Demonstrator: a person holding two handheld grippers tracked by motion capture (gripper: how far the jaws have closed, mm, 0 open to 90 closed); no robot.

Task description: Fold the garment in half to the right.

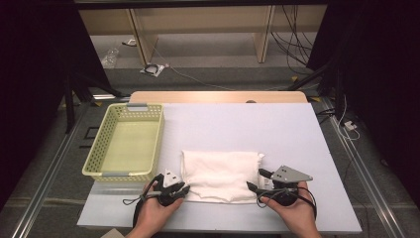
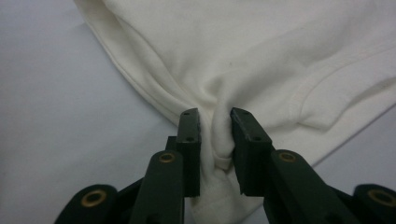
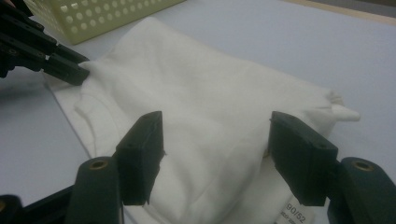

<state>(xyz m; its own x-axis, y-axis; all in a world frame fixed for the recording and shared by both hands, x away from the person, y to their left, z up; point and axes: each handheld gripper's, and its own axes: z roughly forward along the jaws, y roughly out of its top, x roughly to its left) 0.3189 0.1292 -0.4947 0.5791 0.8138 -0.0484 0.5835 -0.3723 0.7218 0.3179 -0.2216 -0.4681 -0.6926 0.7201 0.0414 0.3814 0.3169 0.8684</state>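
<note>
The folded white garment [image 1: 221,175] lies on the table [image 1: 277,129] beside the basket [image 1: 126,143]. Its label [image 3: 295,212], partly cut off, reads "90/52". The left tool [image 2: 215,116] pinches a bunched fold at one corner; the right tool [image 3: 215,140] stands spread over the opposite edge.

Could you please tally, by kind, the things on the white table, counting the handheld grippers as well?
Folded white garments: 1
Pale yellow perforated baskets: 1
Handheld grippers: 2, namely the left gripper pinching the garment's near corner, and the right gripper with its jaws spread around the garment's other end
Total: 4
</note>
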